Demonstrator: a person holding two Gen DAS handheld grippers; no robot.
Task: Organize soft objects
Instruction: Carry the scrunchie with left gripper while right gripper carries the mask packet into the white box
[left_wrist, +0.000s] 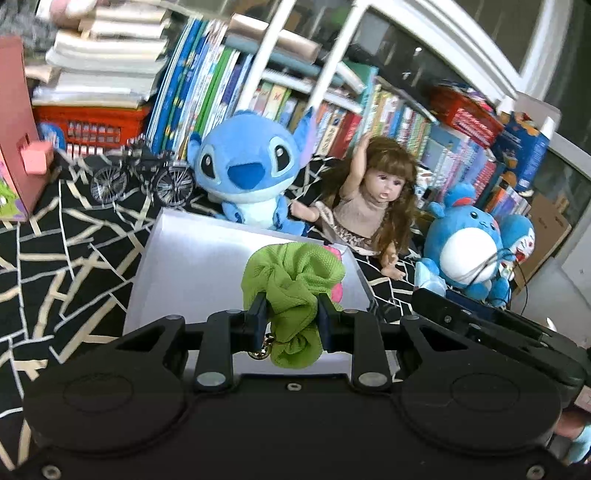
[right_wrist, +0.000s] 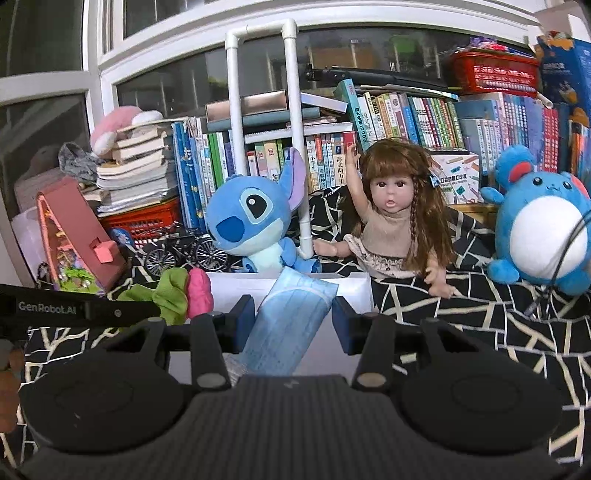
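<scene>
Clamped tight in my left claw (left_wrist: 290, 314) is the green scrunchie (left_wrist: 291, 284), its ruffles bunched up above the pads and a little gold charm (left_wrist: 258, 350) dangling below them. Just past its tips I see a pink scrunchie (left_wrist: 336, 291) peeking out behind the green one, and the white box (left_wrist: 192, 266) spreads out under and ahead of the claw on the black patterned cloth (left_wrist: 55, 251).

Over on my right claw (right_wrist: 293, 317), the jaws sit partly apart with a blue face mask (right_wrist: 291, 325) standing up between them; I cannot tell whether the pads actually press on it. Left of this claw, both scrunchies show beside the other gripper's arm.

Beyond both claws, the blue plush (right_wrist: 255, 221) sits right behind the box's far edge, the doll (right_wrist: 395, 218) to its right with one arm raised, and a round blue toy (right_wrist: 543, 232) further right.
</scene>
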